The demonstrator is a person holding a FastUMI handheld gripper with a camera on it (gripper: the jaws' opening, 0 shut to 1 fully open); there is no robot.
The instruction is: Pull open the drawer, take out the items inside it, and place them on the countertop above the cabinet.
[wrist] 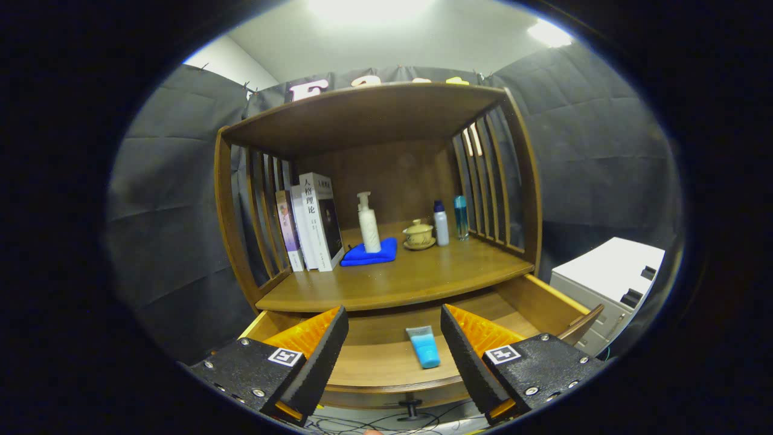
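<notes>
The drawer (543,305) stands pulled open at the frame's bottom, and a blue tube (424,346) lies inside, not yet lifted. The gripper (394,338) hovers above with fingers apart, empty. The bench (410,278) at mid-frame carries books (314,220), a pump bottle (368,223) on a blue cloth (369,254) and a lidded cup (418,234).

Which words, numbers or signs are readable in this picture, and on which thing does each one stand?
"人格理论": on the spine of the large white book.
Other books: print too blurred to read.
Pump bottle, two small bottles, blue tube in the open drawer: nothing legible.
Gripper, fingers open with the tube between them: square coded markers, no words.
</notes>
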